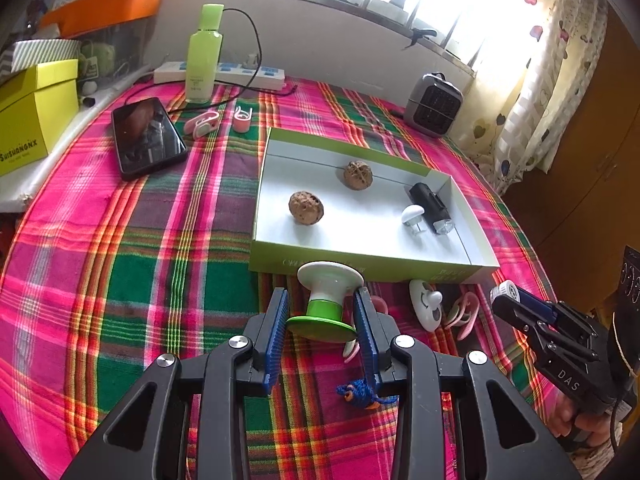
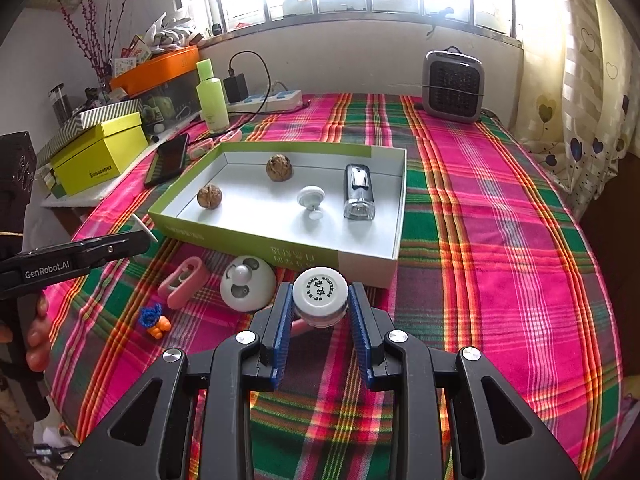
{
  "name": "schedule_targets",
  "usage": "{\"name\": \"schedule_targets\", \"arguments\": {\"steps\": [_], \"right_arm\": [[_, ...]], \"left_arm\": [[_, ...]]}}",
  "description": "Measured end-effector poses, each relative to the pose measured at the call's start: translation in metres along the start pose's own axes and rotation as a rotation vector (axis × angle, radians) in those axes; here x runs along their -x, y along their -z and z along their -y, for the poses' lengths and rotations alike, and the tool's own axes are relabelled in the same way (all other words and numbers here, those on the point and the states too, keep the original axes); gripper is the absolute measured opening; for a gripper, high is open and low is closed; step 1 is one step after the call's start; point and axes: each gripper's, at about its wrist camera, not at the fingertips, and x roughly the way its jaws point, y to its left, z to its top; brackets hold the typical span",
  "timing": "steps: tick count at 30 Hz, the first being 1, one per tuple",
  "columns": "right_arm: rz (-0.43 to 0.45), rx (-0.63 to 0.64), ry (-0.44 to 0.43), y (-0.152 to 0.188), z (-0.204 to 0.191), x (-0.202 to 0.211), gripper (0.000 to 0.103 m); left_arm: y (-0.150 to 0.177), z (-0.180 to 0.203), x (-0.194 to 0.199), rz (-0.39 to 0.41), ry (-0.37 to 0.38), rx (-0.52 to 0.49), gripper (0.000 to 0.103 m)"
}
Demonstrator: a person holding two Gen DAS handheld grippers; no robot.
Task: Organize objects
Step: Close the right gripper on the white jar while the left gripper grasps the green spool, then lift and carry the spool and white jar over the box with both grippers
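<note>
My left gripper (image 1: 322, 308) is shut on a green-and-white spool-shaped object (image 1: 326, 304), held just in front of the green-edged tray (image 1: 360, 266). My right gripper (image 2: 320, 300) is shut on a small white round jar (image 2: 320, 295), held near the tray's front wall (image 2: 280, 252); it also shows in the left wrist view (image 1: 510, 296). The tray holds two walnuts (image 1: 306, 207) (image 1: 358, 175), a white suction hook (image 1: 413, 218) and a black flashlight (image 1: 432, 208). On the cloth lie a white dome toy (image 2: 248, 283), a pink clip (image 2: 183, 282) and a blue-orange figure (image 2: 154, 320).
A phone (image 1: 147, 138), a green bottle (image 1: 204, 54), a power strip (image 1: 224, 74) and pink clips (image 1: 242, 120) lie at the back left. A yellow box (image 1: 34, 112) stands at the left edge. A small grey heater (image 2: 454, 86) stands at the back right by the curtain.
</note>
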Motion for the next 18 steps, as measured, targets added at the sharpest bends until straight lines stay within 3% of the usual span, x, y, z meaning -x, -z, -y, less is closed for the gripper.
{"name": "schedule_targets", "arguments": {"steps": [18], "right_arm": [[0.022,0.028,-0.026,-0.038,-0.011,-0.022,0.029]], "left_arm": [[-0.039,0.006,-0.017,0.018,0.004,-0.022,0.031]]}}
